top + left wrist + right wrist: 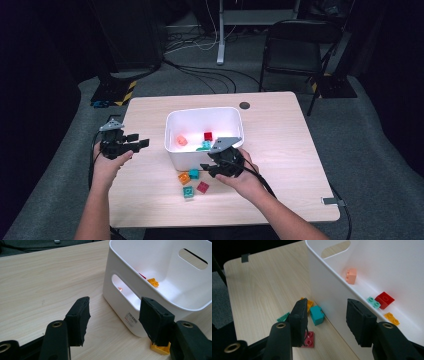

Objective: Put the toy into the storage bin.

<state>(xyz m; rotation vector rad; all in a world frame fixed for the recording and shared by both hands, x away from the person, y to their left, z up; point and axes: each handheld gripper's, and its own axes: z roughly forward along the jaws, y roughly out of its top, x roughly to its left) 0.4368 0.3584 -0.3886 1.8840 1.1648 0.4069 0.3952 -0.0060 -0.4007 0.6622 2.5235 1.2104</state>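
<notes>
Tabletop: teal brick (317, 315) lies between the open right tongs (325, 322).

My high view is dim and soft, the room around the pale wooden desk (280, 150) nearly black. Overhead light glares off the white plastic bin (202, 131) beside my right claw (216, 169). Both claw views are sharper, their nearest jaws blurred.

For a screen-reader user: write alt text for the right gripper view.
The right gripper, jaws open and empty, hangs over the near wall of a white bin. On the wooden table beside the wall lie a teal brick, a red brick and others.
</notes>
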